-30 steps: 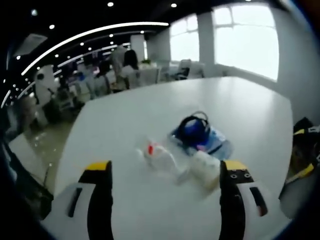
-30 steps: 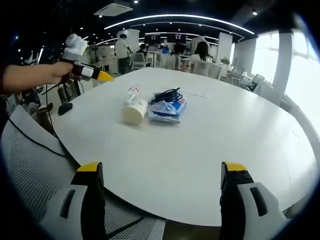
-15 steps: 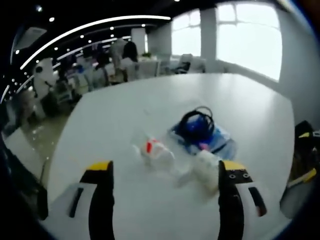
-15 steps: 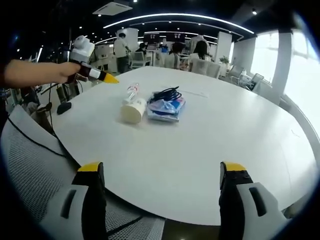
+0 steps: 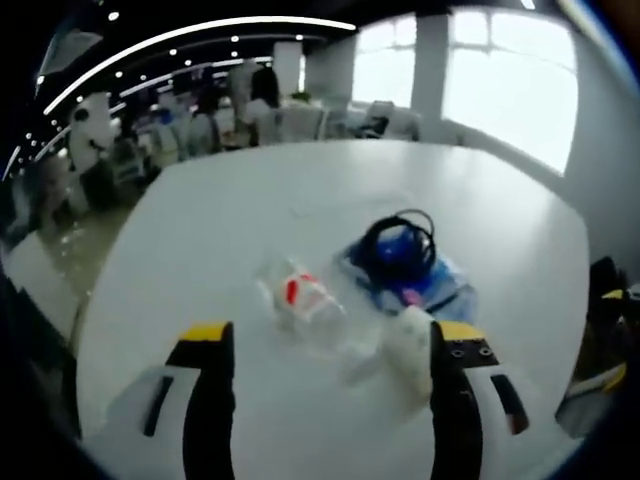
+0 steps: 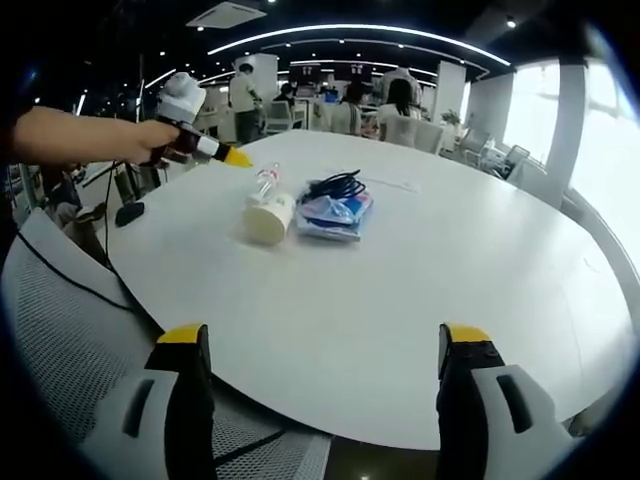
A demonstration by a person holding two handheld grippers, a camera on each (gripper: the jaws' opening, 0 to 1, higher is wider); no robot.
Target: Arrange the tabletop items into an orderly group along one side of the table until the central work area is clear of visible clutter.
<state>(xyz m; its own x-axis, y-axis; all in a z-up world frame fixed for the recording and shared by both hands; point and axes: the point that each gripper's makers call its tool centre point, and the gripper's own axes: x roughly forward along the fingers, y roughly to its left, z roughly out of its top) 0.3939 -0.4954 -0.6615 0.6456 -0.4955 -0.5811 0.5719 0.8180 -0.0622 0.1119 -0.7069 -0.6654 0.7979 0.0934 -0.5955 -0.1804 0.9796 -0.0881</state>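
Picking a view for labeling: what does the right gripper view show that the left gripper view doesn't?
Right gripper view alone: the left tool held out over the table's far edge by a hand, a mesh chair back in the near corner, and a dark small object on the floor beyond. Left gripper view alone: a window wall behind the table. Both: the white table, a clear bottle, a white cup lying on its side, and a blue packet with a black cable on top. Each view's own jaws stand open.

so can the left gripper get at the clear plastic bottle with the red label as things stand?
Probably yes. The left gripper is open, and the clear plastic bottle with the red label lies on its side on the white table just ahead of the jaws, with bare table between. The white paper cup crowds it on the right.
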